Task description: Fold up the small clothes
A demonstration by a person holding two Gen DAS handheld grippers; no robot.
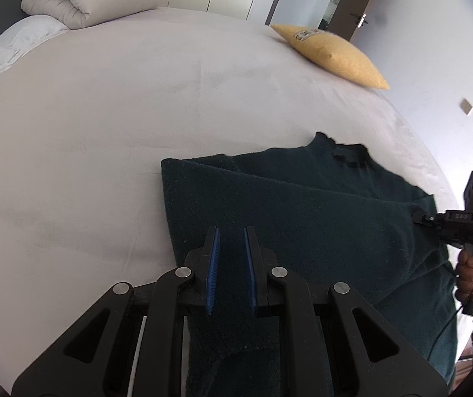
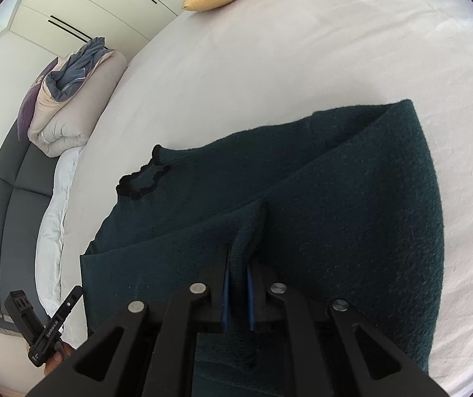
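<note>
Both tongs, the left gripper (image 1: 231,248) and right gripper (image 2: 240,258), pinch the dark green sweater (image 1: 302,198) on the bed (image 1: 104,132); its sides are folded, the last fold remains.

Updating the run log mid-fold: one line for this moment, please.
stage: mid-fold | left gripper: shut on sweater | right gripper: shut on sweater | surface: bed
</note>
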